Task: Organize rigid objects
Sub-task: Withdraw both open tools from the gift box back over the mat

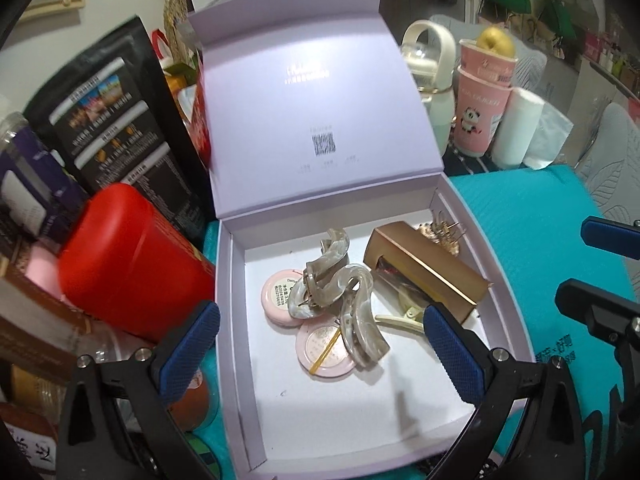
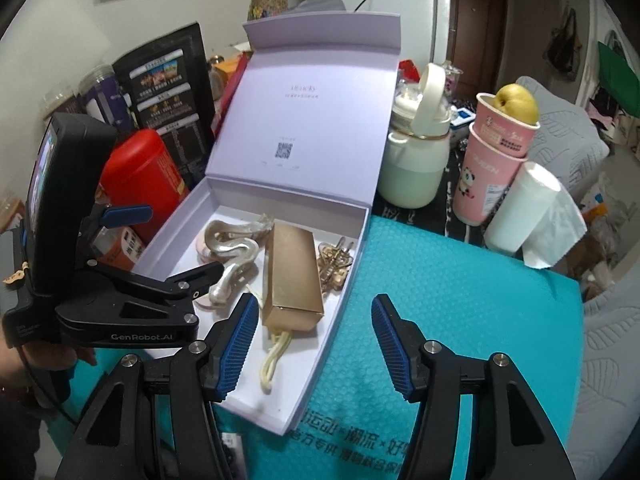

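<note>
In the open lilac box [image 1: 504, 280] on the teal mat [image 2: 460, 280] I see a marbled hair claw [image 1: 340, 292], two pink compacts [image 1: 324, 350] and a gold carton [image 1: 424, 268]. My left tool [image 1: 316, 344] hangs above them, spread wide and empty; my right tool [image 2: 314, 344] hovers partly open, empty too.

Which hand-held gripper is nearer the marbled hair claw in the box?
Left. The left hand-held gripper hangs open over the box, its fingers either side of the marbled hair claw. The right hand-held gripper sits open above the box's right wall, beyond the gold box.
</note>
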A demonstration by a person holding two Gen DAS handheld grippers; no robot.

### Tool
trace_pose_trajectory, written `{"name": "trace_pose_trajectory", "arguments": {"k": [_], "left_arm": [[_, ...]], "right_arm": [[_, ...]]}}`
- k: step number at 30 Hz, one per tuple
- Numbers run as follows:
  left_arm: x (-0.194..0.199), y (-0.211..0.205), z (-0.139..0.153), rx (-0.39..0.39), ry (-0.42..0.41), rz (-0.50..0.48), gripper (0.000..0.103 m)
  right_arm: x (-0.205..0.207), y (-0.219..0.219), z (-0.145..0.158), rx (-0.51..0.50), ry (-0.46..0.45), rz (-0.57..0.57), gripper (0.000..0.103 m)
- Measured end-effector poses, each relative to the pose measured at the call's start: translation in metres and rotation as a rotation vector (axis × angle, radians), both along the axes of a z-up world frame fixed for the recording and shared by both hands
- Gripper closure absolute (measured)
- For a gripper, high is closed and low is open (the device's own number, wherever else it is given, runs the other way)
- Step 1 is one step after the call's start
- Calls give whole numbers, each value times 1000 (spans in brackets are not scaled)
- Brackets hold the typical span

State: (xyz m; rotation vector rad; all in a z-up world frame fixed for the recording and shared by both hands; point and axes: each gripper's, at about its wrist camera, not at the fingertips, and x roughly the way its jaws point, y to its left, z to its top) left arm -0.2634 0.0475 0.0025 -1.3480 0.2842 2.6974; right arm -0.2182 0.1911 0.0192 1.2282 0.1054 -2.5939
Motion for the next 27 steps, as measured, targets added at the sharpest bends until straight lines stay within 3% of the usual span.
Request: {"name": "trace_pose_trajectory", "arguments": {"k": [15,19,27], "left_arm": [[60,-1,58,22,131,10,0],[84,-3,76,9,211,19,0],[116,-8,87,26,220,-1,0]], "right_arm": [[46,1,44,-7,90,5,44],[62,-1,54,-21,116,8,44],[98,-4,65,-31,153,21,44]]}}
